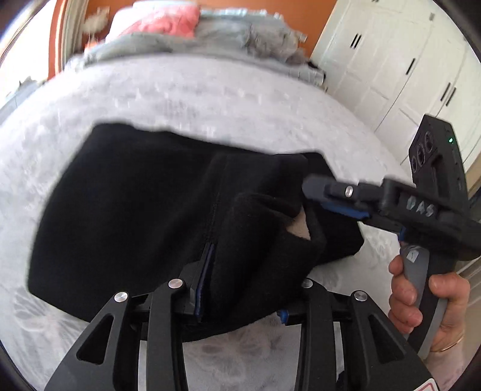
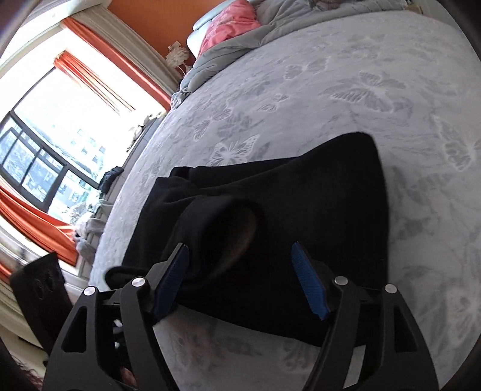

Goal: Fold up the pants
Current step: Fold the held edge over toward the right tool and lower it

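Note:
Black pants lie folded into a broad block on the pale bedspread; a tan lining shows at a loose opening. My left gripper is at the near edge with its jaws apart. A thick fold of the pants sits between them and covers the right finger. My right gripper reaches in from the right over the pants' right end, with a hand on its handle. In the right wrist view it stands open, blue pads wide apart over the pants, pressing on nothing.
A crumpled grey duvet and a pink blanket lie at the head of the bed. White wardrobe doors stand to the right. A window with orange curtains runs along the bed's other side.

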A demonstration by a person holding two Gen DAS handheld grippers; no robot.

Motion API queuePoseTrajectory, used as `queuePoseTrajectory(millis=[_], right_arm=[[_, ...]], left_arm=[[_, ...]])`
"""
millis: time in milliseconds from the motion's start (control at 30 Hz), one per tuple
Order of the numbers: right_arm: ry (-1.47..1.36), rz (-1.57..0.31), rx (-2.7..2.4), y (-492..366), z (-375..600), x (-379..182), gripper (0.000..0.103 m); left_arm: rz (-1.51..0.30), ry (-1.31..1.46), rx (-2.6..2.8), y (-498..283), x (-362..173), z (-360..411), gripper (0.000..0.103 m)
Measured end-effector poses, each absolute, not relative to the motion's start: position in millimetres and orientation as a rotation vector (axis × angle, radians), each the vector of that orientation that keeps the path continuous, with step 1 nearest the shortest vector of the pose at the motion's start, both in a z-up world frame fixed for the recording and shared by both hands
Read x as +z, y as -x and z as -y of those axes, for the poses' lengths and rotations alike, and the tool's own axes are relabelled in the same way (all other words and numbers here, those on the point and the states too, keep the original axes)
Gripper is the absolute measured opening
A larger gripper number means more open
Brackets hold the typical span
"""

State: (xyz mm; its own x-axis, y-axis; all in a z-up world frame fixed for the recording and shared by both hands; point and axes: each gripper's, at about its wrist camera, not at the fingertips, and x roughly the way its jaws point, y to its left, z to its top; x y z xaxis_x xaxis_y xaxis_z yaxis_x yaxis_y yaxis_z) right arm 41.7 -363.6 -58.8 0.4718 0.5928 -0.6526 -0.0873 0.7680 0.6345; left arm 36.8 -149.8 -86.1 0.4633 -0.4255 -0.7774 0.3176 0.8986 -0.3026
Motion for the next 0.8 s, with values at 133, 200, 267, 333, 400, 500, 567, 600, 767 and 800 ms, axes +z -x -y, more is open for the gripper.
queuePoseTrajectory(millis=[133, 200, 267, 333, 400, 500, 567, 600, 767, 800], right_arm=[[-0.683, -1.016, 0.502, -49, 360, -64, 0.070], [-0.703, -1.019, 0.508, -49, 360, -64, 0.072], [-0.668, -1.050, 0.498, -52, 352, -67, 0.073], [-0.595, -1.075, 0.492, -54, 337, -71, 0.066], [-0.562, -1.094, 0.525, -54, 322, -75, 0.031], [-0.511, -1.075, 0.535, -55, 306, -62, 0.014], [-0.478, -1.037, 0.536, -67, 305, -38, 0.013], [-0.424, -1.005, 0.543, -74, 302, -19, 0.013], [-0.189, -0.902, 0.368, -123, 309, 27, 0.023], [-0.151, -0.956, 0.307, -132, 315, 13, 0.027]], left_arm=[[-0.894, -0.061, -0.424, -12, -76, 160, 0.032], [-0.849, -0.162, -0.403, 2, -73, 164, 0.032], [-0.855, -0.159, -0.408, 14, -74, 156, 0.032], [-0.876, -0.124, -0.428, 17, -78, 145, 0.032], [-0.905, -0.096, -0.409, 16, -83, 138, 0.032], [-0.941, -0.030, -0.398, 17, -80, 134, 0.032], [-0.892, -0.021, -0.405, 23, -67, 136, 0.032], [-0.842, -0.037, -0.403, 29, -56, 139, 0.032], [-0.704, 0.024, -0.484, 61, -25, 144, 0.098], [-0.690, 0.002, -0.471, 67, -23, 145, 0.098]])
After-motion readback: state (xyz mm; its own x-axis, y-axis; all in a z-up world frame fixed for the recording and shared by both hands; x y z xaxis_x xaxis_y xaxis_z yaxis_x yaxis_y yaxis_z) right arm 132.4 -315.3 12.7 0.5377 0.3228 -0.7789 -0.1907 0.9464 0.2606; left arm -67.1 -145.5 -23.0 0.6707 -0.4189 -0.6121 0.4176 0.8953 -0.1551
